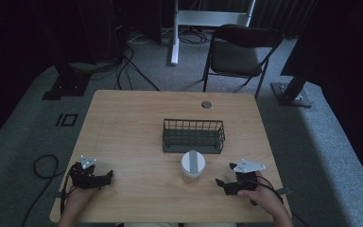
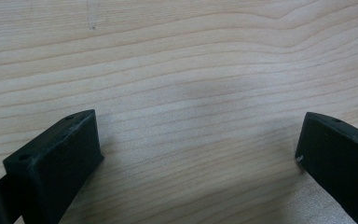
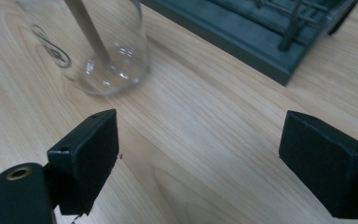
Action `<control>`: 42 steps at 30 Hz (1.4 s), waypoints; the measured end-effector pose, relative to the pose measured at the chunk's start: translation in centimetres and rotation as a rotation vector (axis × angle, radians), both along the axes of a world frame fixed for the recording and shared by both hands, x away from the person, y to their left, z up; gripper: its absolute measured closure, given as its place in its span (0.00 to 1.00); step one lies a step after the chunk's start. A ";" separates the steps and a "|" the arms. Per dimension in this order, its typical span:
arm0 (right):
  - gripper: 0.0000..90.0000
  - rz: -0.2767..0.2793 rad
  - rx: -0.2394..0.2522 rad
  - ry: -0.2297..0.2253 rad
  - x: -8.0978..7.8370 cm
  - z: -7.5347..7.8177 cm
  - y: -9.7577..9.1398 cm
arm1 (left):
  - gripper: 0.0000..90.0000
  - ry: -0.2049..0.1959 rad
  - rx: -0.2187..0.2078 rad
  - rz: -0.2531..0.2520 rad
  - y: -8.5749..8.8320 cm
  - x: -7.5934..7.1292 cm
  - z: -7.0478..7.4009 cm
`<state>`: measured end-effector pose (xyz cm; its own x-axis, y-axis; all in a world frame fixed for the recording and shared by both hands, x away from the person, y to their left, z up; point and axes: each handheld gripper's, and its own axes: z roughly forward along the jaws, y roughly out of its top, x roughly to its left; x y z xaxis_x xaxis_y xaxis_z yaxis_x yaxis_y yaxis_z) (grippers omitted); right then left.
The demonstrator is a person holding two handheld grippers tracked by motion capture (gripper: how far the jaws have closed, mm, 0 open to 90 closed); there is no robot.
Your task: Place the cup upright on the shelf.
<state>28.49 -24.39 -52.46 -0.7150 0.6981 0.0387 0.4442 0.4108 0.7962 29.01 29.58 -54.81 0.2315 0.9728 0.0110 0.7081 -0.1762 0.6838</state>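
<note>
A light wooden table (image 1: 123, 123) stands on grey carpet (image 1: 23, 137) in a dim room. At upper right a black folding chair (image 1: 238, 52); cables (image 1: 127, 66) trail at upper left; a white desk leg (image 1: 175, 33) rises at top centre

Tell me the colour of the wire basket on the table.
The wire basket is dark green-grey, best seen in the right gripper view.

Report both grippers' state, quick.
Left gripper: open, holding nothing, bare table between its jaws.
Right gripper: open, holding nothing, short of the glass jar.
</note>
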 end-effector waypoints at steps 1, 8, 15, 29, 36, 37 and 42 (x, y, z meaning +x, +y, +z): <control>0.13 0.005 0.003 -0.002 0.0 0.1 0.2 | 0.00 0.000 0.000 0.000 0.0 0.0 0.0; 0.13 0.046 0.018 -0.014 0.0 0.2 1.5 | 0.00 0.000 0.000 0.000 0.0 0.0 0.0; 0.13 0.094 0.044 -0.032 -0.1 0.3 2.8 | 0.00 0.000 0.000 0.000 0.0 0.0 0.0; 0.13 0.136 0.079 -0.034 0.0 -0.1 5.0 | 0.00 0.000 0.000 0.000 0.0 0.0 0.0; 0.13 0.150 0.080 -0.054 0.1 -0.5 6.1 | 0.00 0.000 0.000 0.000 0.0 0.0 0.0; 0.13 0.146 0.085 -0.053 0.1 -0.5 6.3 | 0.00 0.000 0.000 0.000 0.0 0.0 0.0; 0.13 0.131 0.108 -0.056 0.4 -0.8 7.0 | 0.00 0.000 0.000 0.000 0.0 0.0 0.0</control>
<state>28.89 -17.44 -53.26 -0.8028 0.5926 0.0656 0.3459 0.3733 0.8608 29.00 29.58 -54.81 0.2317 0.9727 0.0108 0.7079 -0.1762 0.6840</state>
